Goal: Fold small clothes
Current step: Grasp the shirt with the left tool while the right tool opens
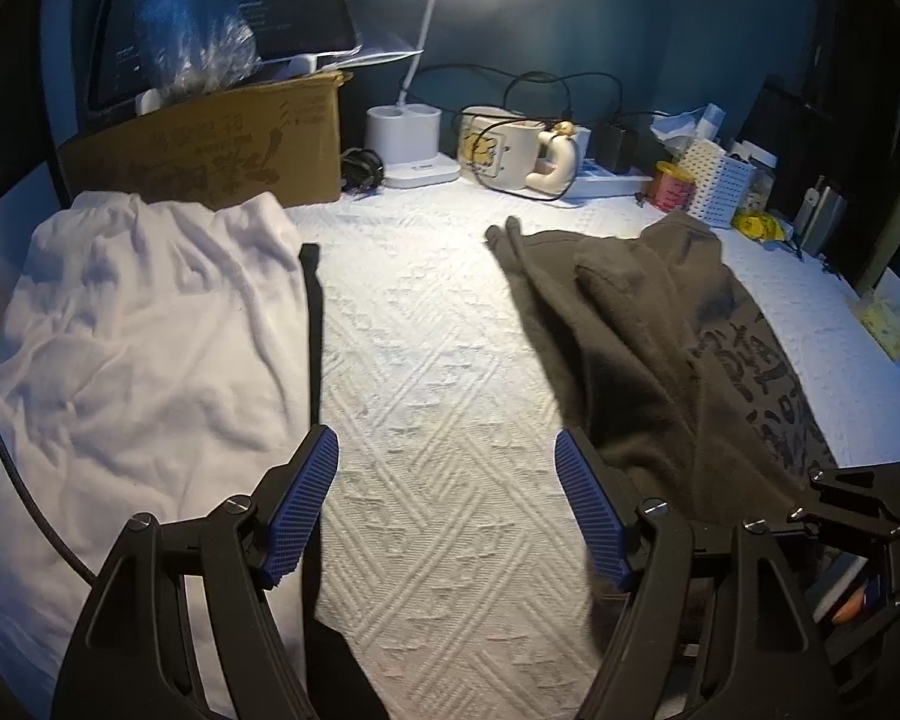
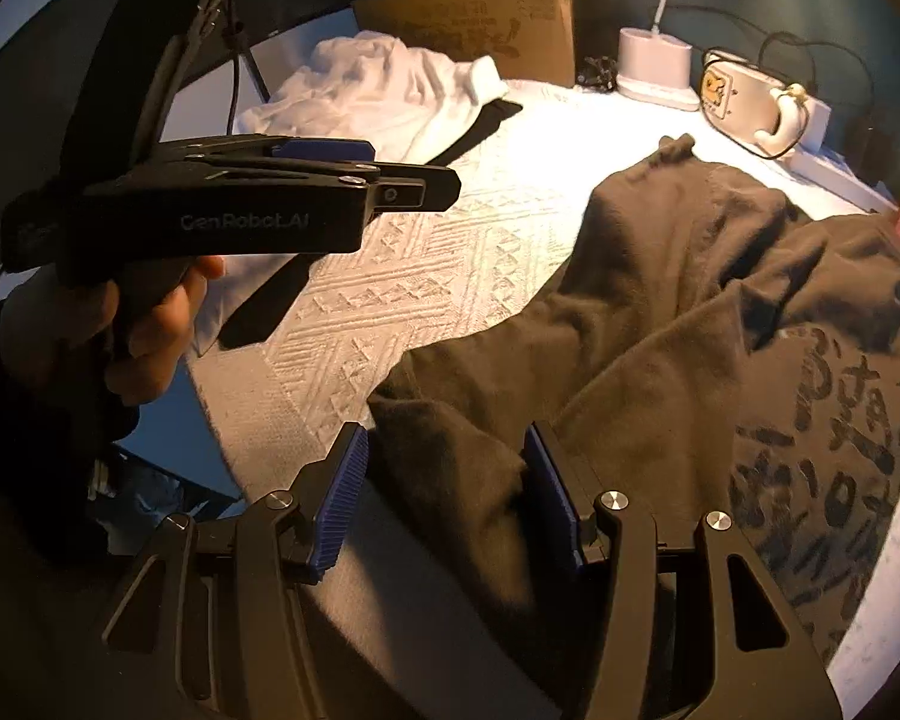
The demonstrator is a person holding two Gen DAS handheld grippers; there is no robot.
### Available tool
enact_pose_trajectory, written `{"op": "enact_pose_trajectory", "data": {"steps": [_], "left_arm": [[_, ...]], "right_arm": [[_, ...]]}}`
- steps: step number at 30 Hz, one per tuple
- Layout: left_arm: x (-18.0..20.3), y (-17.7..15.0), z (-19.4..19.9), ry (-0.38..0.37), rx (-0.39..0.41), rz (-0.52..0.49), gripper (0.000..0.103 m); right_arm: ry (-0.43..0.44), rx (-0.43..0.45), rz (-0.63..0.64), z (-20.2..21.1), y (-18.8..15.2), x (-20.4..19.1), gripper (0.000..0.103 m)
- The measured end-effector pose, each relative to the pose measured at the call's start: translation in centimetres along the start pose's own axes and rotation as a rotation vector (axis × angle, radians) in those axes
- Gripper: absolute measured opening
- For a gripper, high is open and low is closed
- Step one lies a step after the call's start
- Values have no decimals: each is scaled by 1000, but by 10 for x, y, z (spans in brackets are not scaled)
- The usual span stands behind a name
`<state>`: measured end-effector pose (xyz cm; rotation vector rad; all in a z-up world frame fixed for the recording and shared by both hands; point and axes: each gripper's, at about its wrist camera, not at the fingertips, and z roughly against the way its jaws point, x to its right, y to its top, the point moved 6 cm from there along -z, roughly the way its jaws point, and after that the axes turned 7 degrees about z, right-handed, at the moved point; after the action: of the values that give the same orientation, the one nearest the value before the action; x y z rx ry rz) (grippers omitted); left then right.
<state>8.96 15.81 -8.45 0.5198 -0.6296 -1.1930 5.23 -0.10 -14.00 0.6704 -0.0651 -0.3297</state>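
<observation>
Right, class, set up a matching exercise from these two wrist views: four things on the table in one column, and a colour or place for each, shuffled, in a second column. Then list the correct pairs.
Column one:
1. cardboard box
2. printed shirt
3. white garment
4. mug

Column two:
A. crumpled on the table's left side
B. dark olive, with black lettering
C. at the back left, under the monitor
D. cream, among the cables at the back

Pairs: 1-C, 2-B, 3-A, 4-D
</observation>
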Motion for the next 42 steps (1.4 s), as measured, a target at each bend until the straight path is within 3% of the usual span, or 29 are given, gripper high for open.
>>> {"op": "enact_pose_trajectory", "data": {"steps": [8,12,15,18,19,22,25,29,39,41,42], "left_arm": [[41,-4,11,-118,-13,-39,75],[72,-16,11,-189,-39,-100,75],[91,-32,-3,-236,-117,-124,74],[103,-46,-14,-262,-181,-126,61],[105,-50,-17,-262,-200,-131,54],[114,-64,-22,-259,-245,-159,19],[114,-68,-16,-208,-214,-182,3],[101,-64,0,-180,-167,-121,3],[89,-87,3,-87,-211,-157,1],[87,-89,3,-74,-212,-150,3],[87,-88,4,-70,-211,-142,3]], "right_arm": [[-111,138,-102,65,-20,41,58],[-214,147,-203,82,-46,79,58],[-301,135,-284,90,-70,107,58],[-353,124,-355,96,-97,128,58],[-367,119,-376,97,-106,134,58],[-385,98,-417,94,-128,144,58],[-376,83,-435,86,-140,146,58],[-399,83,-388,85,-144,138,58],[-410,133,-327,84,-153,108,57],[-388,144,-306,83,-152,100,34],[-379,138,-295,82,-151,97,30]]}}
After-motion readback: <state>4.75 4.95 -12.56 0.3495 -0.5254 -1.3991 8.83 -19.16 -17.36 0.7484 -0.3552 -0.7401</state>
